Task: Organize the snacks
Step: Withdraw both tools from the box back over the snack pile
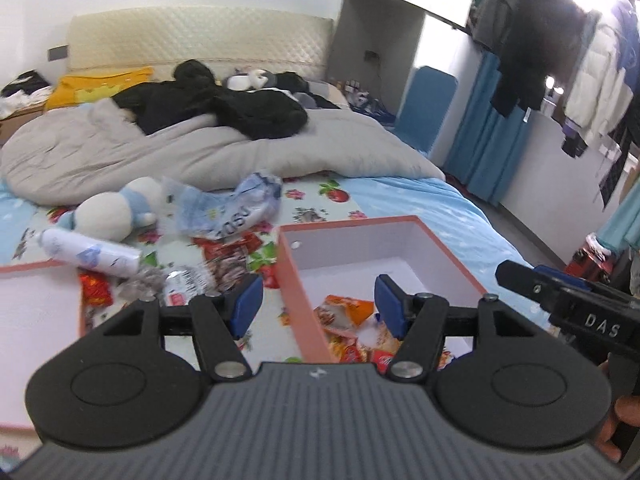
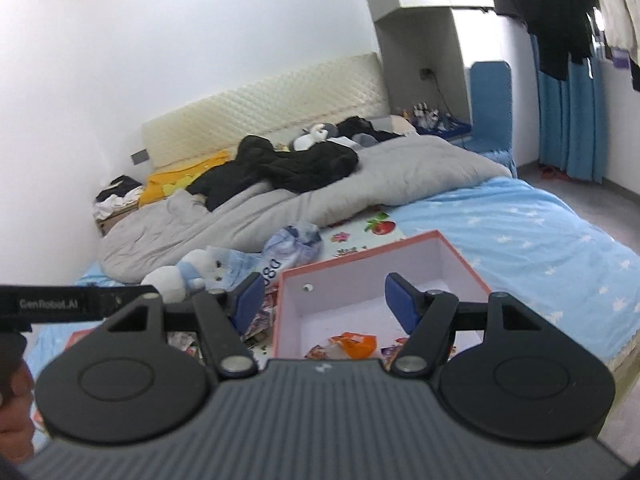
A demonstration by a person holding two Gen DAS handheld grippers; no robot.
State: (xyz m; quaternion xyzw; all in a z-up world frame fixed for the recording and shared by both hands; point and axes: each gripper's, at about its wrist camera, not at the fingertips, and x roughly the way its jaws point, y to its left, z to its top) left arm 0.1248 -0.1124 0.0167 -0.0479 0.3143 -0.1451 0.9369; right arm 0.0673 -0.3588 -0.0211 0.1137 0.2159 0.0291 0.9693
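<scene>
A salmon-rimmed white box [image 1: 360, 222] sits on the bed and holds several snack packets, among them an orange one [image 1: 344, 310]. My left gripper [image 1: 316, 304] is open and empty, straddling the box's left wall. Loose snacks lie left of the box: a red-brown packet [image 1: 230, 256], a red packet [image 1: 94, 290] and silver wrappers [image 1: 176, 280]. In the right wrist view the same box [image 2: 400, 242] shows with the orange packet [image 2: 352, 342] inside. My right gripper [image 2: 324, 298] is open and empty above the box's near part.
The box lid [image 1: 36, 268] lies at the left. A white spray can [image 1: 90, 254], a plush toy [image 1: 116, 210] and a blue-white plastic bag [image 1: 232, 208] lie beyond the snacks. A grey duvet [image 1: 200, 148] with black clothes covers the far bed. Hanging clothes are at the right.
</scene>
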